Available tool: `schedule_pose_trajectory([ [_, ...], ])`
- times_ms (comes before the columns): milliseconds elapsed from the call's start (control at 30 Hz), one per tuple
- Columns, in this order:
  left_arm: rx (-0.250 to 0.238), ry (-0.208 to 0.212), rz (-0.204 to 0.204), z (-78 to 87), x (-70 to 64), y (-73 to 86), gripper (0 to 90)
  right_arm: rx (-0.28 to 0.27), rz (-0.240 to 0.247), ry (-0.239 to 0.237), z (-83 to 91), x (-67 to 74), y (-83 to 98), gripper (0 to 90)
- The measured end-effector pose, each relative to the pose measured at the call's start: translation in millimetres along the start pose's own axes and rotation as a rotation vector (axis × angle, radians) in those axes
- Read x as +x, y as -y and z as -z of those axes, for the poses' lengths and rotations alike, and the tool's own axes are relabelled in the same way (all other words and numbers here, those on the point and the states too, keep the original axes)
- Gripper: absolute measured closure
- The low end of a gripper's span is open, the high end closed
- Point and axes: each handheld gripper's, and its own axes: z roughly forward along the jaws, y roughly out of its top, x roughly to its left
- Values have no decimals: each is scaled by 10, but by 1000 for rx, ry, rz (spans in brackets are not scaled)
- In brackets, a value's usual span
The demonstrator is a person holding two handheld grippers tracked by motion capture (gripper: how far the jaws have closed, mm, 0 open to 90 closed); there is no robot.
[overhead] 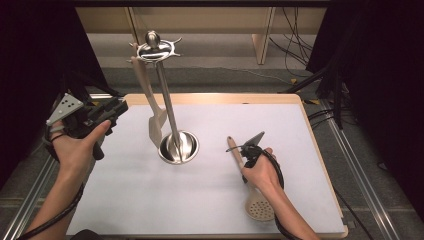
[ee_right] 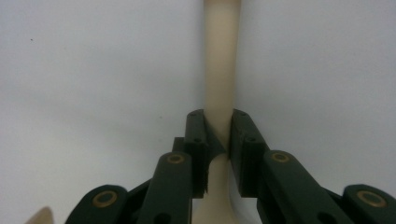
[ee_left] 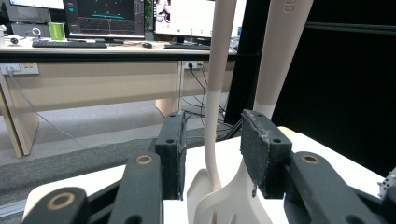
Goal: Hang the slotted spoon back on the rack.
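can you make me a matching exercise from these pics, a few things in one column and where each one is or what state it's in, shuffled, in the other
Things:
1. slotted spoon
2. spatula
3. utensil stand
4. left gripper

Places or states:
A. stands upright on the white table top, steel, with hooks around its top
B. hangs from a hook on the stand, blade down
C. lies flat on the table, handle clamped between the right gripper's jaws
D. held off the table's left edge, jaws apart, nothing pressed between them

Pairs: 1-C, 2-B, 3-A, 4-D
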Motion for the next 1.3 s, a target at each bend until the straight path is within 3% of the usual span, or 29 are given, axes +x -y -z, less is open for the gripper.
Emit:
schedule_pose_trajectory([
  [67,0,0,0,0,-2,1,602,7,11,-8,16,-15,3,793],
  [100,0,0,0,0,-2,1,602,11,-20,-14,26,0,9,793],
  [167,0,1,0,-1,-3,2,601,-17,-25,-18,25,-5,25,793],
  [200,0,1,0,-1,-3,2,601,-4,-29,-27,44,-9,29,794],
  [233,0,1,0,-1,-3,3,601,-31,12,-10,31,-50,36,793],
  [267,0,1,0,-1,-3,3,601,-41,-8,-15,48,-34,44,793],
  [300,0,1,1,-1,-4,3,600,-81,43,-11,45,-72,48,793],
  [333,0,1,1,-1,-5,3,601,-75,-4,-3,59,-52,61,793],
  [367,-1,1,0,0,-6,2,600,-110,37,-9,74,-81,64,794],
  [400,0,0,-1,2,-7,0,600,-99,10,-11,90,-74,73,793],
  [533,0,2,0,6,-11,-2,596,-151,-12,-23,135,-83,106,793],
  [767,1,3,4,-4,-22,5,583,-269,-9,-56,233,-118,196,793],
  [800,2,3,2,-5,-23,7,581,-289,19,-59,238,-142,208,793],
  [867,4,3,-1,-8,-26,10,578,-300,4,-51,259,-133,232,793],
  [900,3,4,-2,-11,-29,11,575,-319,36,-46,271,-158,250,793],
  [933,3,5,-2,-15,-33,13,571,-337,20,-64,295,-139,265,793],
  [1033,10,4,-6,-22,-42,19,560,-372,44,-66,339,-150,312,793],
  [1100,9,6,-9,-28,-47,24,551,-414,85,-98,350,-173,341,793],
  [1200,10,5,-12,-30,-55,23,545,-454,86,-101,372,-168,378,793],
  [1233,10,5,-14,-29,-57,22,544,-480,107,-118,375,-183,387,793],
  [1267,9,7,-15,-28,-61,21,543,-481,99,-146,392,-171,397,793],
  [1300,9,7,-15,-27,-64,20,543,-487,99,-121,413,-161,412,793],
])
